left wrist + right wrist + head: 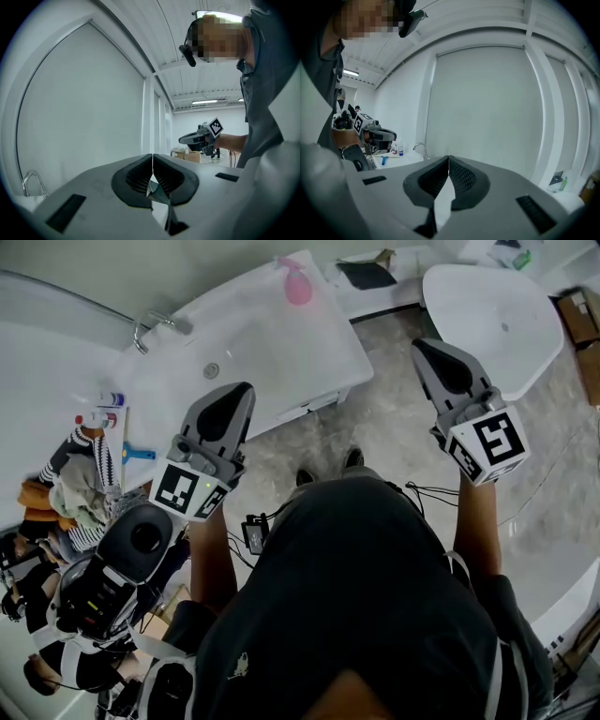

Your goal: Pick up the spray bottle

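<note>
1. Left gripper (244,390): jaws pressed together, nothing held; carried above the near edge of the bathtub (359,371), judged to be in approach.
2. Right gripper (421,345): likewise closed and empty, held beyond the bathtub's right edge.
3. Spray bottle (297,284): pink, stood upright at the bathtub's far corner, untouched.

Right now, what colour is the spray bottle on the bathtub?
The spray bottle is pink, clearest in the head view.
</note>
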A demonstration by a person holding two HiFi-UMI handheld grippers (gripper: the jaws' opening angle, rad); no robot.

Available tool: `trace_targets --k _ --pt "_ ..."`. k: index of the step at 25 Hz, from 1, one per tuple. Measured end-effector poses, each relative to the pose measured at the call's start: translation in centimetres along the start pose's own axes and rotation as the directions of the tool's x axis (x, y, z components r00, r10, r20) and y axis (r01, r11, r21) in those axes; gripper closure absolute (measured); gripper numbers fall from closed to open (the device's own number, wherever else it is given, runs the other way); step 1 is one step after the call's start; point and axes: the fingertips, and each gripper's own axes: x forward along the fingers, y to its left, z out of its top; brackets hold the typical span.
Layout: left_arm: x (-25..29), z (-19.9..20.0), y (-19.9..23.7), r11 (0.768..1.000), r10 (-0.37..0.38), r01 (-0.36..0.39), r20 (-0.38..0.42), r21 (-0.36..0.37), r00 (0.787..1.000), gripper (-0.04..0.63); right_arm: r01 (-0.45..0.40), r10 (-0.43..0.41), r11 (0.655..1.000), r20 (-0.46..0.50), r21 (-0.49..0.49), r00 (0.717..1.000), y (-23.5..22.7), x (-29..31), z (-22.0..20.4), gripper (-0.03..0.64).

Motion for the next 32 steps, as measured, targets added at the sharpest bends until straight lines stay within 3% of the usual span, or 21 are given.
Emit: trace_targets --k 7,14,27,32 --pt "3.7 0.7 -0.7 0.999 0.044 -0.044 0.006 0.011 0.999 0.589 -0.047 0.047 0.999 0.014 0.004 0.999 -4.2 1.3 -0.6 0.607" --pt "4.8 -0.7 2.1 0.998 0.064 -0.064 -0.025 -0.029 0.998 0.589 -0.080 0.080 0.997 -0.018 0.019 0.997 -5.1 5.1 -1.3 0.607" --pt "8.1 -1.3 7.1 0.998 -0.054 0.054 0.001 -0.033 0.999 0.589 0.003 -0.002 1.000 -0.033 0.022 0.999 -6.1 10.0 -0.5 0.607" --pt "7.6 -1.6 12.4 0.994 -0.093 0.094 0.015 -0.057 0.996 0.589 0.016 -0.016 1.000 -0.084 0.003 0.996 -4.4 15.0 0.7 0.607"
